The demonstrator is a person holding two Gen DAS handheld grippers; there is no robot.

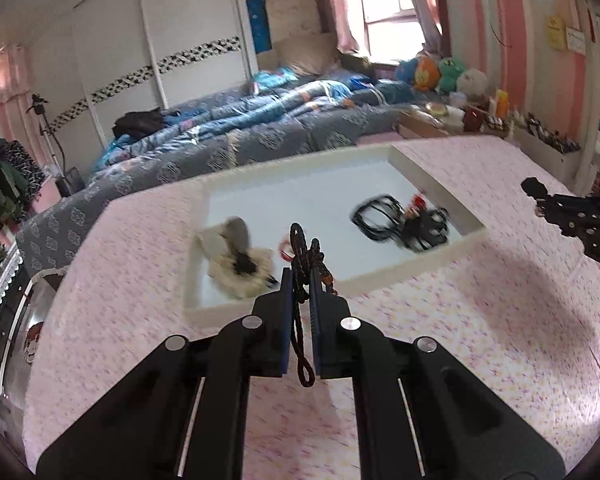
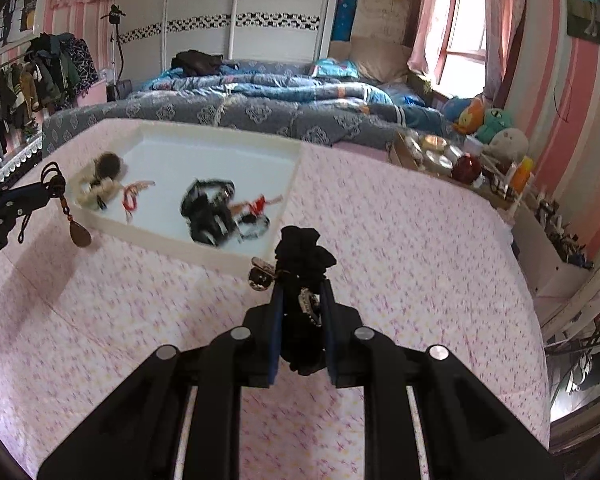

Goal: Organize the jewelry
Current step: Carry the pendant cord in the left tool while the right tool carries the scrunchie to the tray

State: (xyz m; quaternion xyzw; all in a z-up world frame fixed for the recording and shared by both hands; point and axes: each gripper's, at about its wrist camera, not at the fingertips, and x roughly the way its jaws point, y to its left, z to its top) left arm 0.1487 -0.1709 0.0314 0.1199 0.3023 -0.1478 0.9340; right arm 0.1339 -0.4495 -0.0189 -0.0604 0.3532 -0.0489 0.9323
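Observation:
A white tray [image 1: 424, 176] lies on the pink cloth and holds jewelry: a fluffy cream hair piece [image 1: 240, 258], a red cord [image 1: 286, 246] and a heap of black bands [image 1: 404, 222]. My left gripper [image 1: 302, 276] is shut on a dark braided cord necklace [image 1: 304, 254], held above the tray's near rim. In the right wrist view its brown pendant [image 2: 80, 234] hangs below the left gripper [image 2: 46, 190]. My right gripper [image 2: 302, 290] is shut on a black fabric hair piece [image 2: 302, 254] with a metal clip [image 2: 262, 272], near the tray's corner [image 2: 256, 262].
The tray sits on a table with a pink patterned cloth [image 1: 480, 320]. A bed with a blue quilt [image 1: 260, 128] lies behind. Bottles, tins and plush toys [image 2: 480, 152] crowd the far right. Clothes hang on a rack [image 2: 28, 80] at the left.

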